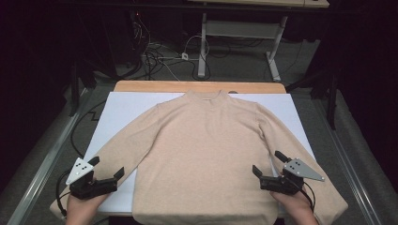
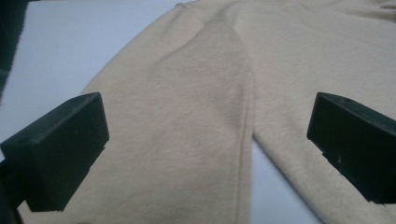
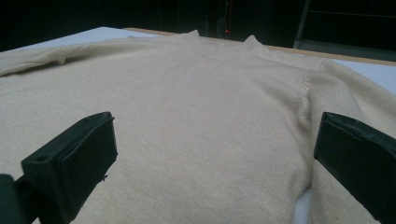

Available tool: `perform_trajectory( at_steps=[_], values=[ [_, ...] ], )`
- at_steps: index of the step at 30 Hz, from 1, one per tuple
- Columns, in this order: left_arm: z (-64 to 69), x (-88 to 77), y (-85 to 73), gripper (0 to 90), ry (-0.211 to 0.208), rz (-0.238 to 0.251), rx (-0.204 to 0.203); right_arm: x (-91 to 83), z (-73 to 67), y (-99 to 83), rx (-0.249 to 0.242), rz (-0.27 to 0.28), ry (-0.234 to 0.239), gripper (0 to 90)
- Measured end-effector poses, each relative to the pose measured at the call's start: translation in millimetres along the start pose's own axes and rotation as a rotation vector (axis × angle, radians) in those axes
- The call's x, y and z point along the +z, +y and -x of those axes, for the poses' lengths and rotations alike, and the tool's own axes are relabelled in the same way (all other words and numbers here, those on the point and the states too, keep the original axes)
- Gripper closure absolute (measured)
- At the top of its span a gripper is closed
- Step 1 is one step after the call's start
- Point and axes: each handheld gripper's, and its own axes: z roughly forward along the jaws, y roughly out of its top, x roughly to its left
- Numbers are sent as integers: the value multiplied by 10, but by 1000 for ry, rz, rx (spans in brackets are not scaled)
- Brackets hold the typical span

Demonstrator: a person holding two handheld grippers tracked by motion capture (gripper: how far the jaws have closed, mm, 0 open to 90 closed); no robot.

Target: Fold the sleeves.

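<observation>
A beige sweater (image 1: 204, 150) lies flat and face up on the white table top (image 1: 123, 108), collar at the far side, both sleeves spread down and outward. My left gripper (image 1: 107, 167) is open above the lower part of the left sleeve (image 2: 187, 130), its jaws wide apart with nothing between them. My right gripper (image 1: 269, 162) is open too, over the sweater's lower right body beside the right sleeve (image 3: 345, 100). In the right gripper view the sweater body (image 3: 196, 107) stretches away to the collar (image 3: 219, 39).
The table's wooden far edge (image 1: 199, 86) shows behind the white top. Beyond it stand a metal table frame (image 1: 202, 42) and tangled cables (image 1: 155, 56) on the grey floor. Metal rails run along both sides of the table.
</observation>
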Motion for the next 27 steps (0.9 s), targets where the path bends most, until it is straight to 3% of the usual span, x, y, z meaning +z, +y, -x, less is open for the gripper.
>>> perform_trajectory(
  at_steps=[7,21,27],
  values=[
    [-190,-102,-43,0,50,-18,-29,23,-23,6,-6,-5,10,2],
    [-449,-188,-149,0,84,-87,-81,19,-31,13,-9,-5,17,2],
    [-509,-155,-181,0,99,-164,-88,22,-36,7,-14,-10,20,2]
  ],
)
